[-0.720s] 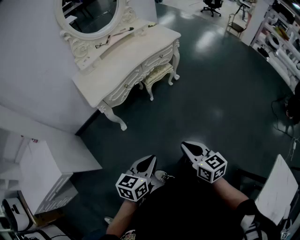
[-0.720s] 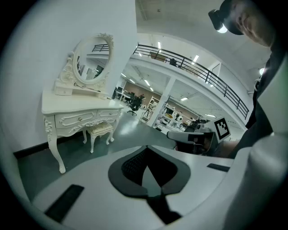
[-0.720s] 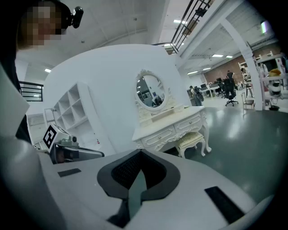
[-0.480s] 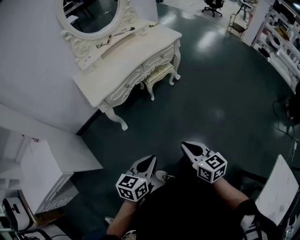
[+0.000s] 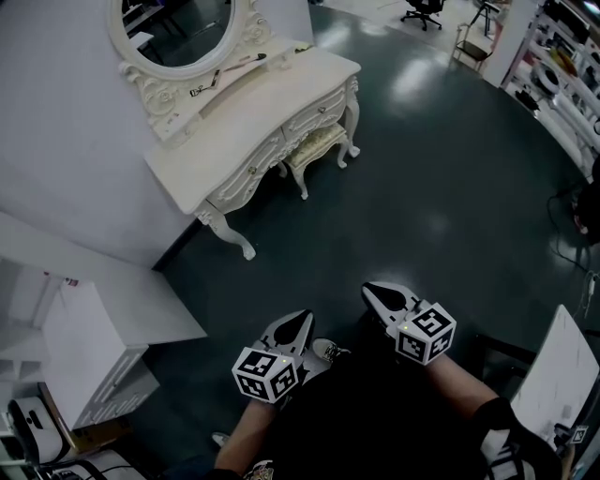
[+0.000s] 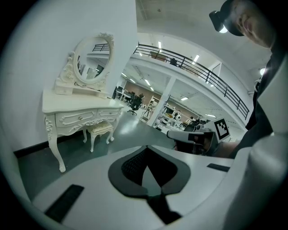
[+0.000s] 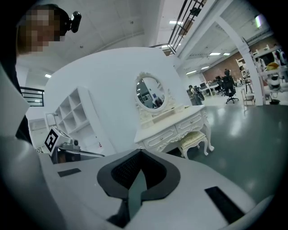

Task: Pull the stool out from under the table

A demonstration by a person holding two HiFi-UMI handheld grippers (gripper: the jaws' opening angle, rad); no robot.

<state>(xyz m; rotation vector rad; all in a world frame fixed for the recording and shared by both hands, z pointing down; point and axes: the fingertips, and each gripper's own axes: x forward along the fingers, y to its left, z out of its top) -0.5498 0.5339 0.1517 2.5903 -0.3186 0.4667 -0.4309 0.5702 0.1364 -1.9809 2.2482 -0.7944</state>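
A small cream stool (image 5: 316,148) with a padded seat stands tucked under the white dressing table (image 5: 239,117), its front legs showing. The same stool (image 6: 100,131) shows under the table (image 6: 76,107) in the left gripper view, and as a stool (image 7: 194,140) below the table (image 7: 173,125) in the right gripper view. My left gripper (image 5: 298,324) and right gripper (image 5: 378,294) are held close to my body, well short of the stool. Both are shut and hold nothing.
An oval mirror (image 5: 183,33) sits on the table against a white wall. A white shelf unit (image 5: 80,352) stands at the lower left. Shelving (image 5: 562,75) lines the right side, and an office chair (image 5: 424,11) is at the far end of the dark floor.
The view has shifted very slightly; the grippers, stool and table stand as before.
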